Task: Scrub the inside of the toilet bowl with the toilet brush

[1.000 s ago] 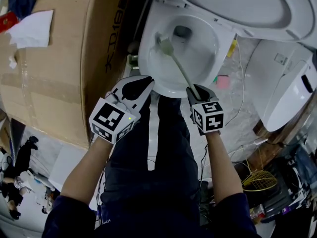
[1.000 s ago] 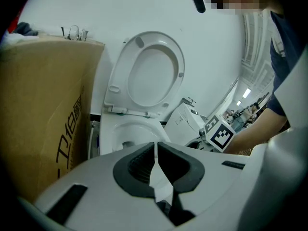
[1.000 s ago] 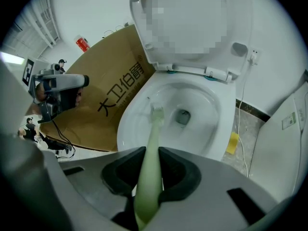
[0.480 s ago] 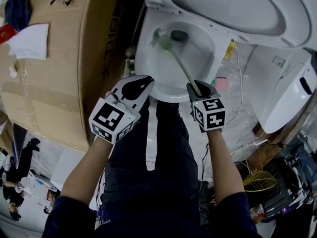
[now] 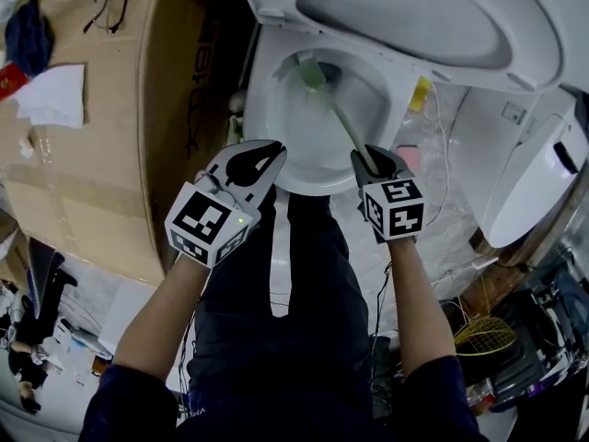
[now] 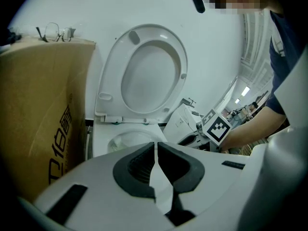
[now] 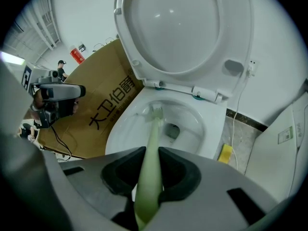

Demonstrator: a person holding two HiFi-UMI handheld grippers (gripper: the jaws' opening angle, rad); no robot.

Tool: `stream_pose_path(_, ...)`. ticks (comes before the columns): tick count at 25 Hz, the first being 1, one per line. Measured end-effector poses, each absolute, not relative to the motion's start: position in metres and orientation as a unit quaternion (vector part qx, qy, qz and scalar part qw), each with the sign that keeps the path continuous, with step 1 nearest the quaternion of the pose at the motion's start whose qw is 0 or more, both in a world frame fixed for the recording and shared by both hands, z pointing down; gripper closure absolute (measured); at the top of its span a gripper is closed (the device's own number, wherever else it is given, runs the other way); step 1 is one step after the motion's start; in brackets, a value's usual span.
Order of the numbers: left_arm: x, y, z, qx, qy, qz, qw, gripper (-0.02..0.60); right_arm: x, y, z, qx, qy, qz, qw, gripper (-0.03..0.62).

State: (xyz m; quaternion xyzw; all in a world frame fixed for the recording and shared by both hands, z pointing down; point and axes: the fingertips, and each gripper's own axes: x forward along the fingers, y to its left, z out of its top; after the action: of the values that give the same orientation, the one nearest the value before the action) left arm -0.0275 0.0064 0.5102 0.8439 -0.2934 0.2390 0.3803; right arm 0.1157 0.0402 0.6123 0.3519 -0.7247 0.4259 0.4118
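Pale green plastic forms the toilet brush (image 5: 342, 127). Its handle is clamped in the right gripper (image 5: 372, 157) just outside the near rim of the toilet bowl (image 5: 304, 179), and its head is set against the bowl's far inner wall. The brush is judged light, fairly stiff and slippery when wet, so the handle's upper end is best gripped. The left gripper (image 5: 260, 155) is closed on nothing at the bowl's near rim. Jaw contact is shown only by the gripper views. Both grippers at the bowl are shown only by the head view.
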Motion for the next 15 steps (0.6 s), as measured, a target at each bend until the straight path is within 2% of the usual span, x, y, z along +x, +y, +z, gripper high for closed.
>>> stream_pose_path(15,-0.006,0.007,0.507,0.851,-0.276,0.246,0.374,0.537,0.165,0.040,0.605,0.390,-0.706,0.429,0.407,0.508)
